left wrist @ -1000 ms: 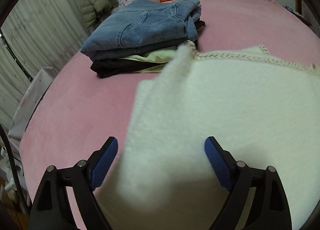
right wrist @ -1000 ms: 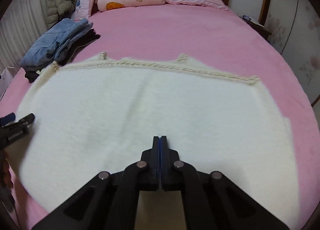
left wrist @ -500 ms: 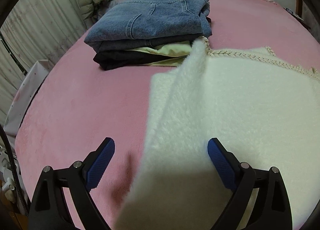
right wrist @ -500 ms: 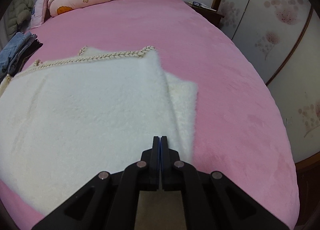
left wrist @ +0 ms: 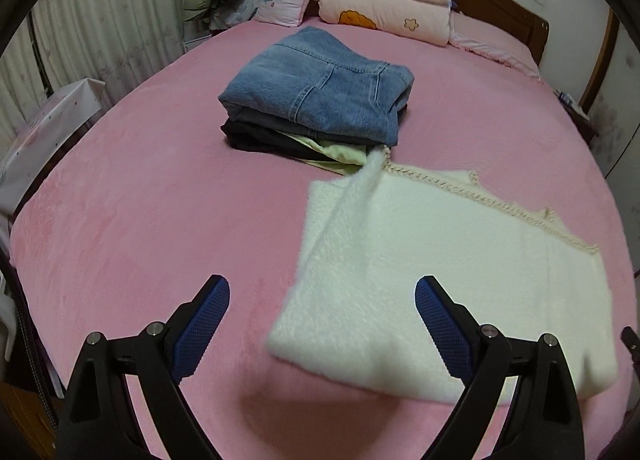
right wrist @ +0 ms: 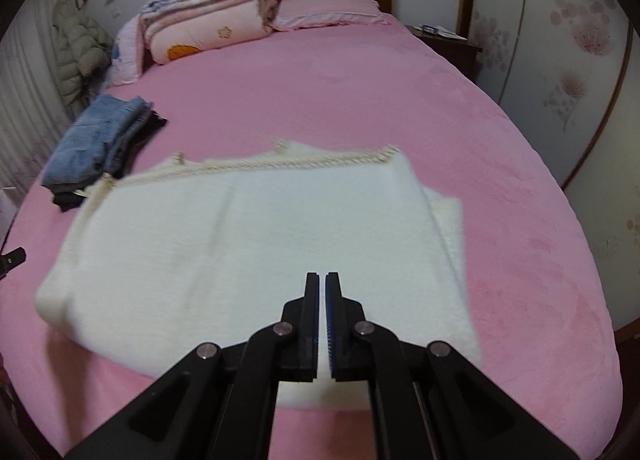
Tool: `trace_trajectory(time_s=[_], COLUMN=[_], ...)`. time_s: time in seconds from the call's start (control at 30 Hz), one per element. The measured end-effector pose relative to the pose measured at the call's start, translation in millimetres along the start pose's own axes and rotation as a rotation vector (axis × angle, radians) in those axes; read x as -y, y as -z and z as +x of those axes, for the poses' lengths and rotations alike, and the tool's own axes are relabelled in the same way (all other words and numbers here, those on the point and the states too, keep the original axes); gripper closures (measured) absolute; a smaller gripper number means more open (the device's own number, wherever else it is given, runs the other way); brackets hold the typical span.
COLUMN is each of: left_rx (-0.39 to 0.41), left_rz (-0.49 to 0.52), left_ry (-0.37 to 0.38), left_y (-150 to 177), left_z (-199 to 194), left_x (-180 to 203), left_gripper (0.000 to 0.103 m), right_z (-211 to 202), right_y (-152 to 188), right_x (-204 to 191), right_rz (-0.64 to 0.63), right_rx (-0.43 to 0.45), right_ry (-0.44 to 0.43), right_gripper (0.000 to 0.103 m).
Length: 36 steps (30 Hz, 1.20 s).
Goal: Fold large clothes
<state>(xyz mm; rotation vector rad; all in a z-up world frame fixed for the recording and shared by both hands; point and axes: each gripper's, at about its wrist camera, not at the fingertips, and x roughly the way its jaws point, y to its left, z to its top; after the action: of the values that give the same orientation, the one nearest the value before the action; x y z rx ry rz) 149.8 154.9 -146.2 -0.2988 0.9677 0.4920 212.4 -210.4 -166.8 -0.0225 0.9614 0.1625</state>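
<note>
While both tools are hanging over the pink bed (left wrist: 120, 220), the white fleece garment (left wrist: 440, 280) is lying flat ahead of and below them, sides already folded in; a final fold and stacking look outstanding. Left tool (left wrist: 322, 314) is gaping wide, gripping nothing; garment's near left corner is sitting below its gap, looks apart. Right tool (right wrist: 322, 292) is sitting practically closed, thin slit only, nothing pinched as far as I can tell. Folded stack, jeans (left wrist: 320, 88) on top, is sitting beyond the left tool, touching the garment's far corner. Left view is giving the stack's layers: denim, black, pale green. Right view is giving the garment's right edge (right wrist: 448, 220) doubled under, plus the nightstand (right wrist: 448, 40).
</note>
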Motion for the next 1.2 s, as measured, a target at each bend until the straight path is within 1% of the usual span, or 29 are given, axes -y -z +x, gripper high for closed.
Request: trace_trajectory(time_s=[0.17, 0.23, 0.37, 0.5, 0.6, 0.73, 0.8, 0.97, 1.1, 1.2], left_rx=[-0.003, -0.004, -0.023, -0.065, -0.097, -0.160, -0.175, -0.221, -0.262, -0.284], left_rz=[-0.051, -0.066, -0.090, -0.107, -0.121, -0.140, -0.144, -0.175, -0.249, -0.353], left_ry=[0.036, 0.051, 0.077, 0.106, 0.116, 0.150, 0.172, 0.247, 0.336, 0.456], left_y=[12.3, 18.6, 31.4, 45.7, 56.5, 68.7, 74.2, 88.5, 103.4, 117.2], left_z=[-34.8, -45.4, -55.0, -53.3, -47.4, -35.6, -31.0, -3.8, 28.2, 55.9], left_x=[-2.1, -3.3, -6.3, -11.9, -15.6, -18.6, -19.1, -20.2, -24.2, -32.2], left_gripper=[0.009, 0.009, 0.009, 0.009, 0.009, 0.009, 0.009, 0.009, 0.009, 0.009], right_z=[-30.9, -42.6, -60.3, -65.6, -67.6, -67.9, -68.1, -61.9, -50.0, -42.6], right_y=[-8.5, -10.0, -7.9, 2.4, 12.5, 27.9, 34.8, 51.6, 66.1, 76.3], right_x=[-35.9, -47.9, -69.5, -83.9, -91.2, -100.2, -103.5, -109.6, -113.3, -119.4], right_rz=[-0.044, -0.071, -0.112, -0.099, -0.074, -0.054, -0.045, -0.026, -0.010, -0.018], right_rx=[0.024, 0.040, 0.063, 0.052, 0.039, 0.018, 0.007, -0.011, -0.029, -0.029], right_ry=[-0.092, -0.112, -0.142, -0.153, -0.158, -0.153, -0.149, -0.121, -0.106, -0.102], right_gripper=[0.100, 0.100, 0.100, 0.100, 0.100, 0.100, 0.100, 0.093, 0.093, 0.093])
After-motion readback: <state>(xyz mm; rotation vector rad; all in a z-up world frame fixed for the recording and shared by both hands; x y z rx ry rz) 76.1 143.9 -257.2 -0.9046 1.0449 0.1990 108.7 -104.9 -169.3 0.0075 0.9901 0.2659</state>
